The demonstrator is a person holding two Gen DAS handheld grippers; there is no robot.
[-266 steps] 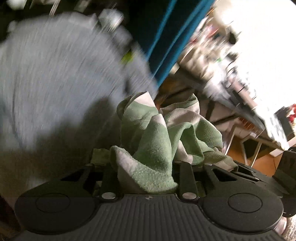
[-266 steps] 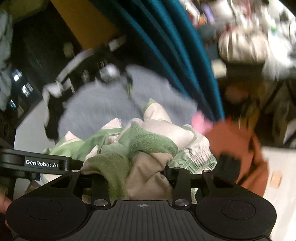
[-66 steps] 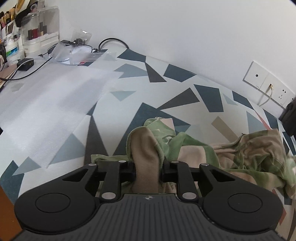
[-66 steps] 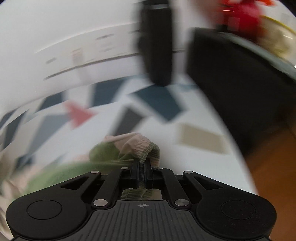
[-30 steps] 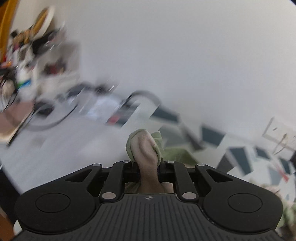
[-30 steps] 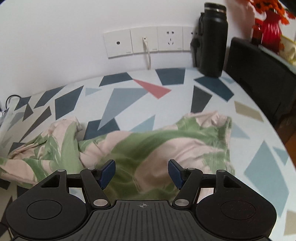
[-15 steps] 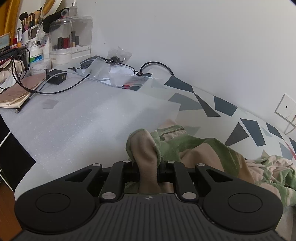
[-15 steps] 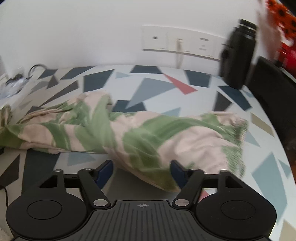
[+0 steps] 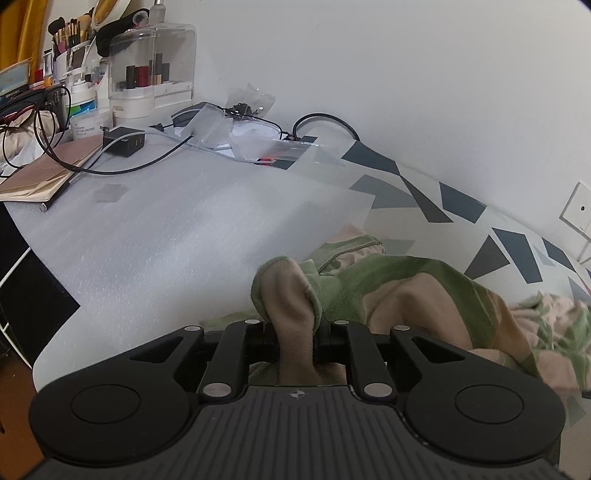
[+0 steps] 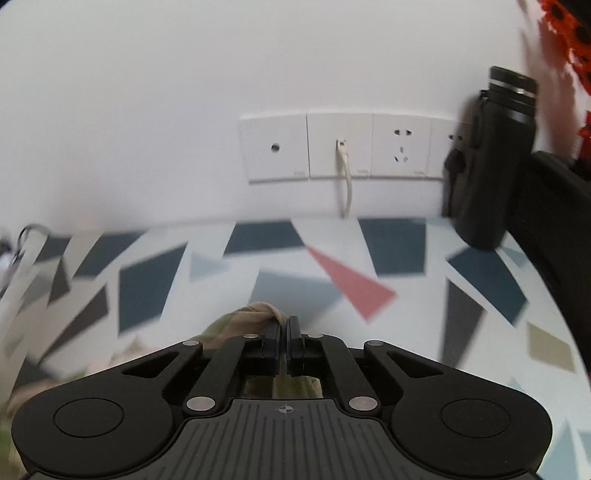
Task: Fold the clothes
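Left gripper (image 9: 294, 341) is clamping a bunched fold of the green-and-beige garment (image 9: 413, 291), fabric sticking up between its fingers (image 9: 258, 345). The rest of the garment is trailing off to the right, lying crumpled on the geometric-patterned tablecloth (image 9: 461, 206). Just left of the cloth a white foam sheet (image 9: 166, 225) is covering the table. Beyond it, near the wall, clear plastic bags (image 9: 251, 122), a black cable (image 9: 325, 120), a black charger (image 9: 123, 142), a brown notebook (image 9: 44, 173) and a clear cosmetics organiser (image 9: 153, 70) are sitting.

Right gripper (image 10: 283, 345) is showing jaws nearly together, pinching a thin edge of the garment (image 10: 245, 317); fabric is bunching to the left of the fingers (image 10: 271, 343) and also showing beneath them. The view is motion-blurred at the left edge. Ahead the patterned tablecloth (image 10: 351, 280) is running to the wall, where a row of white wall sockets (image 10: 340, 151) is mounted with a white cord (image 10: 345, 181) plugged in. A black bottle (image 10: 487, 158) is standing at the right by the wall, red-orange flowers (image 10: 569, 29) above it in the corner.
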